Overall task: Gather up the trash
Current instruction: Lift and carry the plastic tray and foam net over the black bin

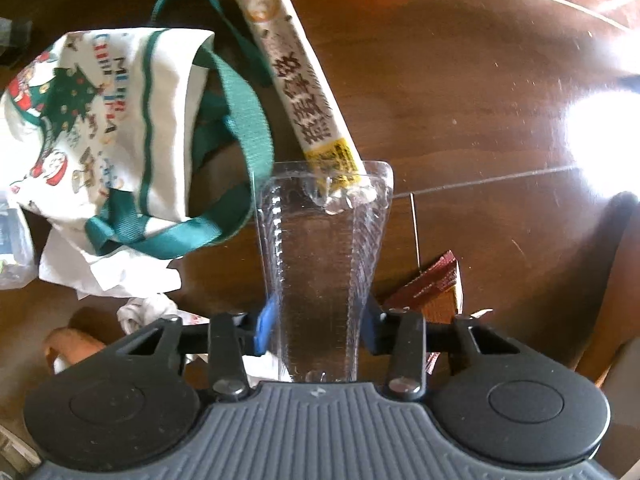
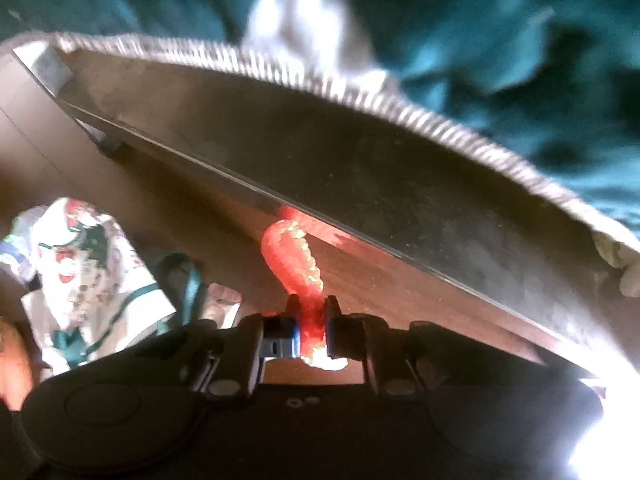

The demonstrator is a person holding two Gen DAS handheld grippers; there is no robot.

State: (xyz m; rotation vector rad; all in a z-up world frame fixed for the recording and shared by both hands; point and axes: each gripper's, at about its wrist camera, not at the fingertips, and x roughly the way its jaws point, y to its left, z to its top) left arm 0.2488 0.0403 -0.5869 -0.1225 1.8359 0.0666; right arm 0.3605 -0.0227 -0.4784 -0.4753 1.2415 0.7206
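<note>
My left gripper [image 1: 320, 320] is shut on a clear plastic cup [image 1: 324, 248], held lengthwise with its rim pointing forward over the dark wooden table [image 1: 460, 100]. A white snack stick wrapper [image 1: 296, 76] lies beyond the cup's rim. A white Christmas-print tote bag [image 1: 100, 120] with green handles lies to the left. My right gripper [image 2: 310, 328] is shut on a red crumpled wrapper [image 2: 294, 264], held under a tilted shiny foil sheet [image 2: 320, 160]. The tote bag also shows in the right wrist view [image 2: 88, 272], low at the left.
Crumpled white paper [image 1: 104, 276] lies under the bag. A brown-red wrapper [image 1: 432, 288] lies right of the cup. An orange object [image 1: 72, 344] is at the lower left. Teal fabric [image 2: 500, 40] fills the background above the foil. Bright glare covers the table's right side.
</note>
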